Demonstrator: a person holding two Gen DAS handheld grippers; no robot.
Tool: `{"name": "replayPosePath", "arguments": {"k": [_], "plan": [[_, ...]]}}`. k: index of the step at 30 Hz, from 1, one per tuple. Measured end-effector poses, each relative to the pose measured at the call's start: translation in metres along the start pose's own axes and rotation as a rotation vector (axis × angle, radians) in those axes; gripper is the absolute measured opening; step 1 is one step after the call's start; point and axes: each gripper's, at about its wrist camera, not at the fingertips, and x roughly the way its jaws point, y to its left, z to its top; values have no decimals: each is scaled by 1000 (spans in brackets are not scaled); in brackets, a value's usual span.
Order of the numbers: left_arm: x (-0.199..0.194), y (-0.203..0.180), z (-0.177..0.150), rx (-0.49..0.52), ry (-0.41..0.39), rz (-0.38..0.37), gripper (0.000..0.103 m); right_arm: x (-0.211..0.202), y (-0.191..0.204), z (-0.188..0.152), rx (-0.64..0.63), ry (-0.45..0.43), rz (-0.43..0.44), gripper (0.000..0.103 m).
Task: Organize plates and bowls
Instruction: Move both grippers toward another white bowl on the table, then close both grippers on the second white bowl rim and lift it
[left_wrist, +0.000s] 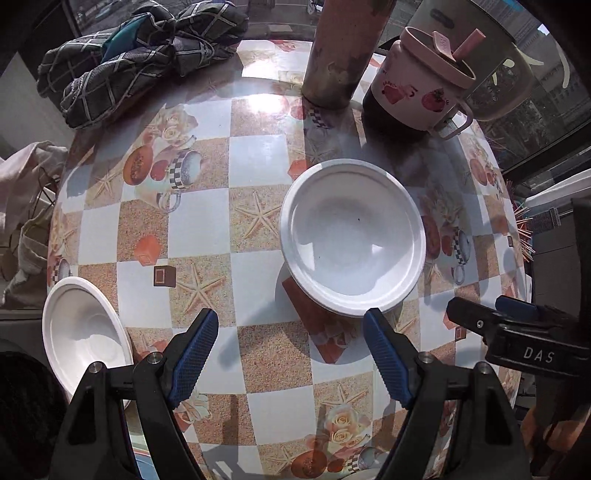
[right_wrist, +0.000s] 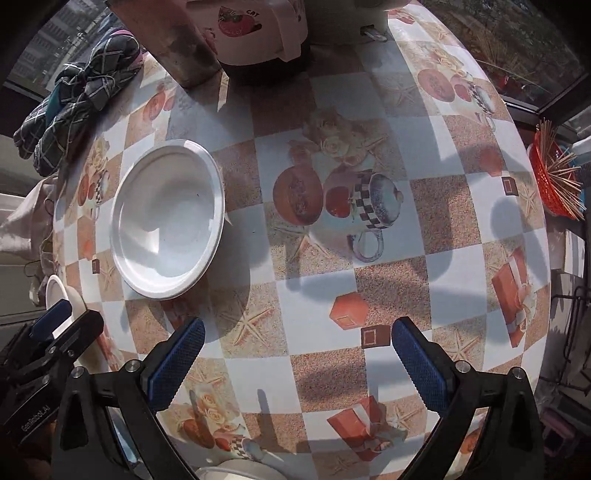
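Your left gripper (left_wrist: 290, 326) has its jaws wide with nothing in them, hovering just near of the shallow white round plate (left_wrist: 352, 236) on the checkered printed tablecloth (left_wrist: 255, 162). Your right gripper (right_wrist: 297, 338) is spread wide too, over bare cloth. A white deep bowl (left_wrist: 83, 332) sits at the near left edge.

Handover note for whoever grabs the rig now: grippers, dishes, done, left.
Left gripper: open, empty, above the table.
Right gripper: open, empty, over bare tablecloth.
White plate: mid-table, ahead of the left gripper.
White bowl: at the table's left edge, apart from the plate.
Done: nothing stacked in view.
Left: bring bowl and plate together; a white rim at the near edge is only partly visible.
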Motion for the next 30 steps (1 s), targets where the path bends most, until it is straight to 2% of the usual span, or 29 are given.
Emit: {"name": "replayPosePath", "arguments": {"k": [8, 11, 13, 14, 16, 17, 18, 20, 21, 22, 23, 26, 30], "plan": [[46, 1, 48, 11, 41, 58, 80, 25, 19, 50, -8, -19, 34, 102], [61, 3, 58, 22, 71, 79, 73, 34, 28, 61, -42, -16, 27, 102], [71, 2, 61, 40, 96, 86, 63, 41, 33, 65, -55, -7, 38, 102], [75, 2, 62, 50, 113, 85, 58, 45, 36, 67, -62, 1, 44, 99], [86, 1, 62, 63, 156, 70, 40, 54, 42, 68, -76, 34, 48, 78], [86, 0, 62, 67, 153, 70, 40, 60, 45, 68, -80, 59, 55, 66], [87, -2, 62, 81, 148, 56, 31, 59, 49, 66, -93, 45, 42, 63], [88, -6, 62, 97, 151, 54, 29, 60, 57, 64, -135, 42, 36, 53], [89, -9, 62, 107, 147, 60, 28, 61, 63, 61, -159, 39, 29, 43], [89, -10, 61, 115, 147, 52, 26, 62, 67, 58, -173, 45, 41, 38], [90, -13, 59, 117, 146, 58, 26, 63, 69, 55, -174, 52, 32, 35], [90, -16, 48, 129, 147, 59, 26, 65, 65, 43, -152, 64, 58, 34], [88, -25, 15, 177, 152, 62, 26, 67, 56, 9, -157, 89, 54, 35]]}}
